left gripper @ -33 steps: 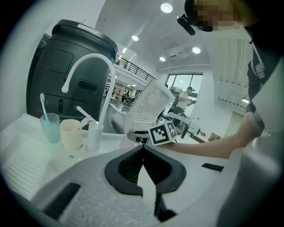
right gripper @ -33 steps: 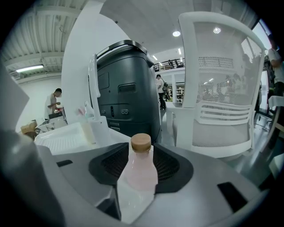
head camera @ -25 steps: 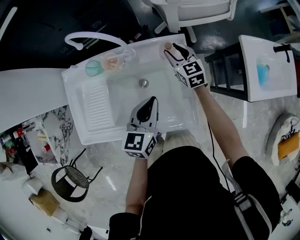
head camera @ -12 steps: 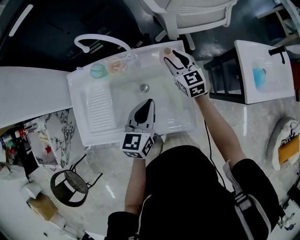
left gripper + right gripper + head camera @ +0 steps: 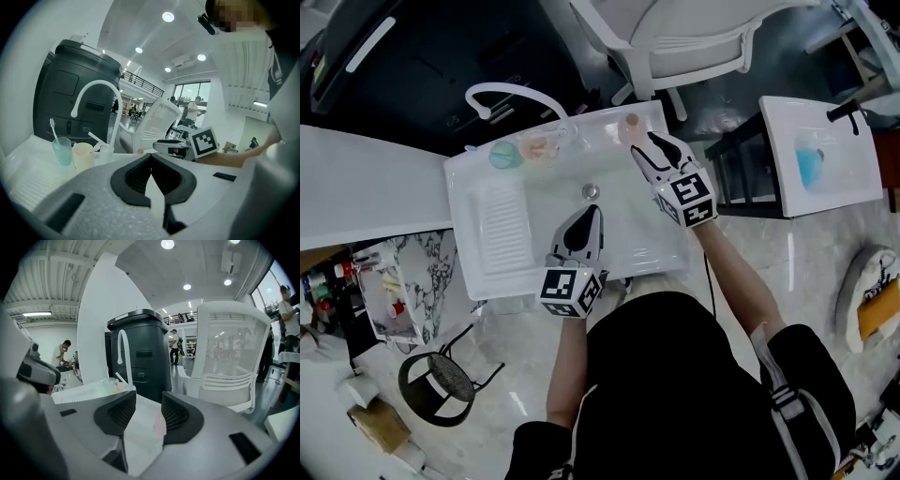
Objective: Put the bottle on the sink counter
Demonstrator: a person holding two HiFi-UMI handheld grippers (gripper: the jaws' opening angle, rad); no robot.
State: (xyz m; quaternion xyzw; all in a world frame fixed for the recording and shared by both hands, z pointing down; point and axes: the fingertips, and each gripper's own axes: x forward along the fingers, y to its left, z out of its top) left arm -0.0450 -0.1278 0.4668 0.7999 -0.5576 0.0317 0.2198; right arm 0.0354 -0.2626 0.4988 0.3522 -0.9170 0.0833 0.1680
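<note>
A small pale bottle with a tan cap [image 5: 628, 123] stands upright on the back right corner of the white sink counter [image 5: 487, 272]. My right gripper [image 5: 645, 142] sits just in front of it and slightly to its right, open and apart from it. In the right gripper view the jaws of my right gripper [image 5: 148, 408] stand apart with only the pale counter and a faint pinkish blur between them. My left gripper [image 5: 589, 214] hovers over the basin, shut and holding nothing; in the left gripper view its [image 5: 150, 161] pads meet.
A curved white faucet [image 5: 511, 94] rises at the back. A teal cup [image 5: 503, 155], a peach cup [image 5: 535, 147] and a clear cup [image 5: 558, 136] stand beside it. A white chair [image 5: 694, 37] and a black bin [image 5: 140, 352] are behind the sink.
My right gripper has let go of the bottle and drawn back towards me. The bottle stays standing on the counter corner. The left gripper has barely moved.
</note>
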